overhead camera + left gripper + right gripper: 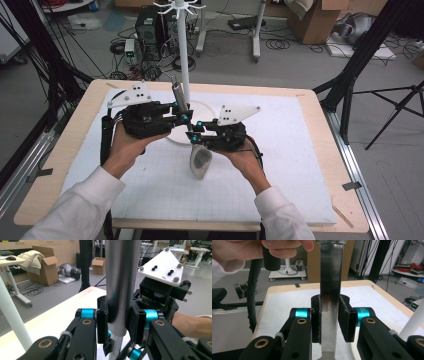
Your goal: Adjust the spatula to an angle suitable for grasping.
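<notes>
Left gripper point(184, 114) & right gripper point(192, 131) both clamped on a metal ladle point(200, 161) handle, above table point(300, 165).

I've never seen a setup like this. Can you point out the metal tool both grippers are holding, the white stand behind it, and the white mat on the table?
metal tool point(200, 162), high view, on its broad lower end.
white stand point(183, 45), high view, on its upright pole.
white mat point(280, 165), high view, on a bare gridded part.

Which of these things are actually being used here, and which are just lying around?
In use:
metal utensil
left gripper shut on its round handle
right gripper shut on its flat shank

Lying about:
white stand
cardboard boxes
floor cables
</notes>
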A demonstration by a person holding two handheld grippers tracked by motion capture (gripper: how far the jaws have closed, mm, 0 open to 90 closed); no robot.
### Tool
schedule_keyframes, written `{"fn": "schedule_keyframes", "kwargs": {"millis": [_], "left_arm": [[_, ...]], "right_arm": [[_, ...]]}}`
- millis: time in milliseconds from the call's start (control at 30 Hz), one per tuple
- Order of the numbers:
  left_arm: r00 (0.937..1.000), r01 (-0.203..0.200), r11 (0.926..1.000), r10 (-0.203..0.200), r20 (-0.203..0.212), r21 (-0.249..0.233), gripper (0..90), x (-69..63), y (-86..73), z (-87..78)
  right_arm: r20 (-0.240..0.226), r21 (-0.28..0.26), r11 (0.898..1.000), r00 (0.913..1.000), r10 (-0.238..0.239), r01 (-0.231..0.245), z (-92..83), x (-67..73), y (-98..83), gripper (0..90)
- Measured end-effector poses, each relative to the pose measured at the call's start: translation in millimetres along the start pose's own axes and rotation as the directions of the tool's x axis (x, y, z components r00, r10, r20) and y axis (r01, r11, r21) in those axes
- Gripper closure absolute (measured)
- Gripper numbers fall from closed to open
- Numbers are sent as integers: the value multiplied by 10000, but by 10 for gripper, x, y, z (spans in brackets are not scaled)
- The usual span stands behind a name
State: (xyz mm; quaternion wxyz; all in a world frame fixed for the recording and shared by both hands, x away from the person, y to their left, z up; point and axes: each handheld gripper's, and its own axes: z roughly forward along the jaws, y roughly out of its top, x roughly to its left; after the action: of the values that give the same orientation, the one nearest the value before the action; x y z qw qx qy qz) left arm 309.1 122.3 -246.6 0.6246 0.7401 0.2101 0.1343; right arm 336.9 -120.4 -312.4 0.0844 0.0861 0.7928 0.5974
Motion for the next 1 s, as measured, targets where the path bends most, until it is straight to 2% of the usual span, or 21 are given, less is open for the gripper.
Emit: {"fn": "schedule_keyframes", "kwargs": {"millis": [533, 833, 1000], "left_arm": [[10000, -23, 9999, 23, -64, 111, 728, -6, 32, -12], [10000, 35, 9999, -36, 39, 150, 728, 3, 42, -26], [9999, -4, 9998, 2, 124, 192, 729, 22, 51, -56]], "right_arm": [[-76, -46, 10000, 9999, 76, -77, 17, 6, 11, 734], [1, -146, 9998, 9999, 104, -104, 18, -4, 9, 652], [-57, -211, 9988, 9991, 430, -431, -24, -13, 3, 578]]}}
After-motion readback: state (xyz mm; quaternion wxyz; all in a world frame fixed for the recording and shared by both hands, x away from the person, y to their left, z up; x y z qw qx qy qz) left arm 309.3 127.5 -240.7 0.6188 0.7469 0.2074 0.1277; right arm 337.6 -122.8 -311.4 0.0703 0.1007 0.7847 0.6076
